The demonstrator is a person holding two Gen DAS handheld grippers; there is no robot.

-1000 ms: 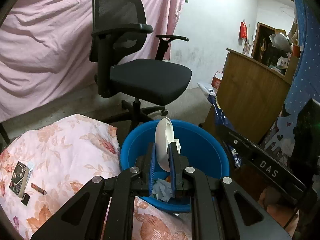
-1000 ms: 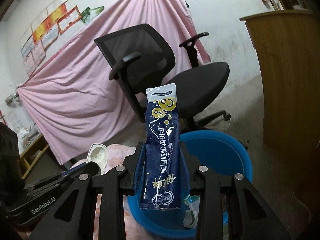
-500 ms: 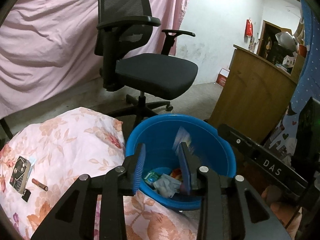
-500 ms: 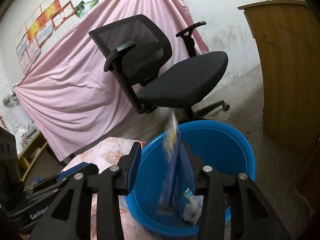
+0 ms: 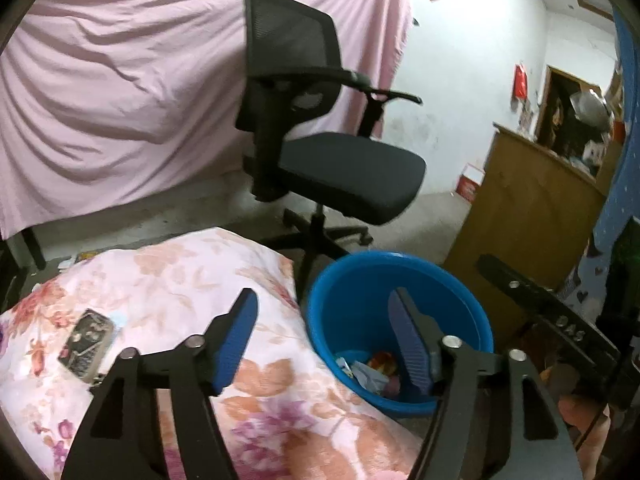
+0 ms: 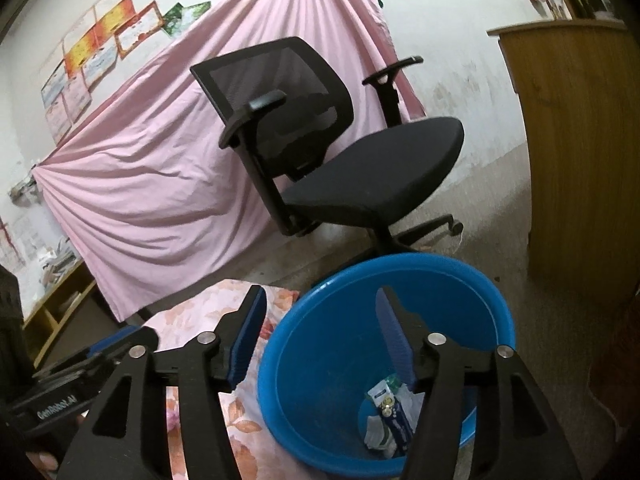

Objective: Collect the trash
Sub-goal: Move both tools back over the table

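A blue plastic basin [image 5: 460, 308] stands on the floor beside the floral bedding and holds several scraps of trash [image 5: 372, 372]. It also shows in the right wrist view [image 6: 492, 292], with the dark blue packet [image 6: 394, 420] lying at its bottom. My left gripper [image 5: 322, 340] is open and empty, above the basin's left rim and the bedding edge. My right gripper [image 6: 320, 336] is open and empty above the basin's left rim.
Floral bedding [image 5: 168, 280] carries a small dark device [image 5: 86, 344]. A black office chair [image 5: 320, 160] stands behind the basin. A wooden cabinet [image 5: 528, 208] is to the right. A pink sheet [image 6: 140, 160] hangs at the back.
Both grippers opened. The left one dropped the white piece and the right one dropped the dark blue packet into the basin. The left gripper has shifted left toward the bedding.
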